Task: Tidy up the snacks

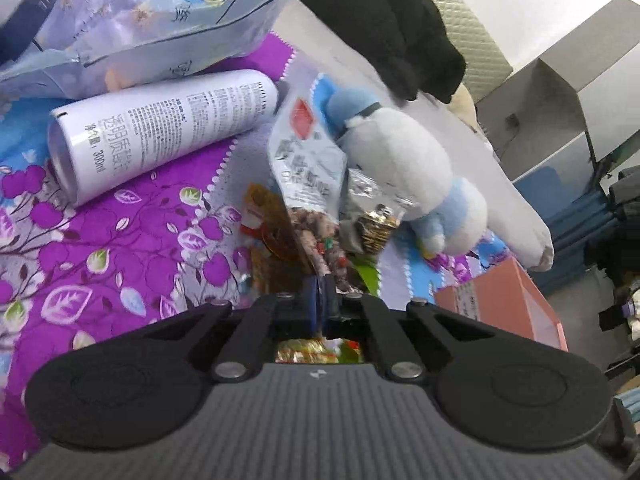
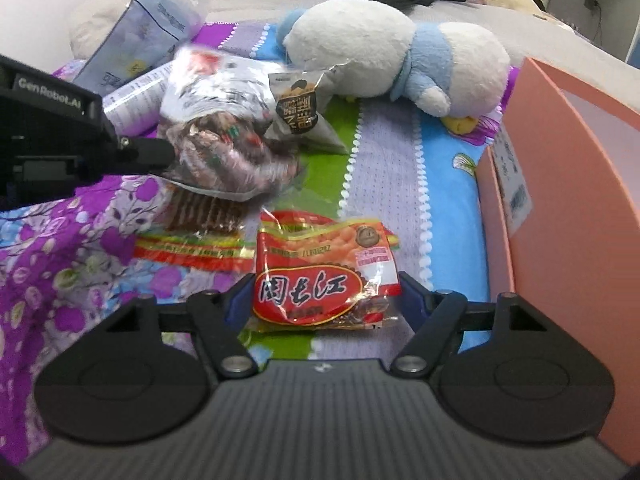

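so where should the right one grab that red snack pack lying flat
Across the near half of the red pack, coming down from above with the jaws on its left and right edges. It lies flat on the bedspread, and the open right gripper already straddles it there.

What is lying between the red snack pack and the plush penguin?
In the right wrist view, just bedspread lies between the red pack and the penguin: green, lilac and blue stripes, nothing on them.

— How's my light?
— Bright, even, soft shadows; white glare at two o'clock in my left view.
— Sharpness?
— The clear snack bag [image 2: 224, 148] smears with motion blur; fisheye bends every edge.
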Motion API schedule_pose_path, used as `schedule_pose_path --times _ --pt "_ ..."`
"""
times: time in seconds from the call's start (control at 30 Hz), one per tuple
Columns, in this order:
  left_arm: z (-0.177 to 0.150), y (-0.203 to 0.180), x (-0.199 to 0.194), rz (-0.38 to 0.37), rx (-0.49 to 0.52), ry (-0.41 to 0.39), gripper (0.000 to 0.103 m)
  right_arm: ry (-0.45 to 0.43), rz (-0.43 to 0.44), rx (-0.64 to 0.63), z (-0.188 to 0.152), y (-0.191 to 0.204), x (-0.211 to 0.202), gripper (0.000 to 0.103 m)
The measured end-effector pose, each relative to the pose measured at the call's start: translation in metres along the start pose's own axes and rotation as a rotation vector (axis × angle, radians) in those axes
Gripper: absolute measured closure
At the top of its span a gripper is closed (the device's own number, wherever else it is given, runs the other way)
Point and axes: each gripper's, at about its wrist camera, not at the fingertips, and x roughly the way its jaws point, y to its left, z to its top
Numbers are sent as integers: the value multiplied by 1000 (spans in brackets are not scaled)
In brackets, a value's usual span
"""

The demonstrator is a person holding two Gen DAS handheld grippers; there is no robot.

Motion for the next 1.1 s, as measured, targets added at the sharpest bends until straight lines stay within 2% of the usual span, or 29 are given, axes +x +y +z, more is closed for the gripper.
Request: schedule_pose_path --times 0.37,0.77,0.97,1.1 --pt "-45 -6 -84 15 -3 6 102 5 6 18 -33 -1 -65 29" --pt "-121 5 -181 24 3 25 102 19 71 19 -93 21 -127 29" --pt "-159 20 -218 40 -25 29 102 32 91 15 -122 29 -144 29" --pt "-175 31 -228 67 -40 49 102 44 83 3 -134 31 -148 29"
